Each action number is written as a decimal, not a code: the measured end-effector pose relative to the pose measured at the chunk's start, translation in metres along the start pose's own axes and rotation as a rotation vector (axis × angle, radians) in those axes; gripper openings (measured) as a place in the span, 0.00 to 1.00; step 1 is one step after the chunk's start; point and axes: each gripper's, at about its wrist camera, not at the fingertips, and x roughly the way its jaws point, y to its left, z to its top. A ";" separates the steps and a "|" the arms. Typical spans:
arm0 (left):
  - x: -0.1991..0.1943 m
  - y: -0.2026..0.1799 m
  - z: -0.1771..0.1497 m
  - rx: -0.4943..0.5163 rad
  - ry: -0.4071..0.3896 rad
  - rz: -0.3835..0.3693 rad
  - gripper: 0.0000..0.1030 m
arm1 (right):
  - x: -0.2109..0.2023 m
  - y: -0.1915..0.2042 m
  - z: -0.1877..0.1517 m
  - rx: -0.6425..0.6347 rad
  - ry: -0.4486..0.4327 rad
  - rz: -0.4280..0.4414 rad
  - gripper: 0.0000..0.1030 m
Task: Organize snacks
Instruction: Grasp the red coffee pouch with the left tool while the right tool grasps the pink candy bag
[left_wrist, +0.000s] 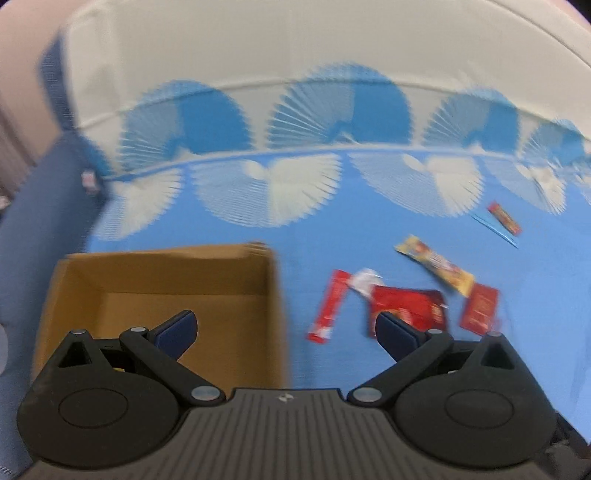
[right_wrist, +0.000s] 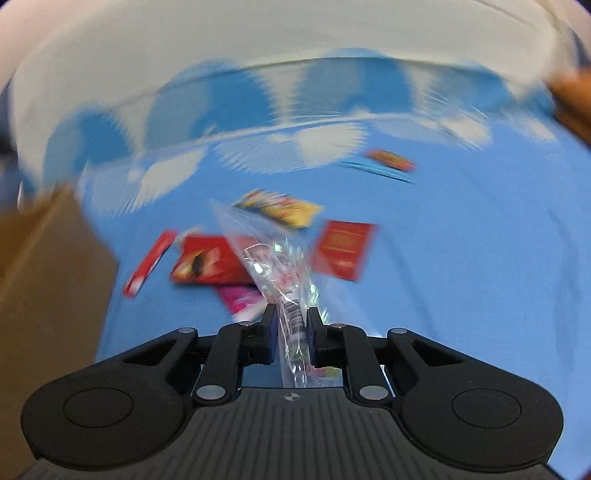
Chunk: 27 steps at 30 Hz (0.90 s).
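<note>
An open brown cardboard box sits on the blue cloth; its interior looks empty. My left gripper is open and empty, hovering at the box's right front corner. Snack packets lie right of the box: a long red stick, a red packet, a yellow bar and a small red packet. My right gripper is shut on a clear plastic snack bag, held above the red packet. The box shows at left. Both views are blurred.
A blue cloth with white fan patterns covers the surface. A red bar lies farther back at the right, also in the right wrist view. A pink packet lies under the held bag. A pale wall stands behind.
</note>
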 end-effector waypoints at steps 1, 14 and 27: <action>0.013 -0.014 0.001 0.043 0.020 -0.025 1.00 | -0.005 -0.017 0.003 0.065 0.010 -0.001 0.16; 0.162 -0.096 0.024 0.020 0.335 -0.188 1.00 | 0.003 -0.111 -0.008 0.360 0.035 -0.009 0.16; 0.190 -0.070 0.011 -0.206 0.390 -0.338 0.64 | 0.020 -0.127 -0.016 0.421 0.058 0.029 0.29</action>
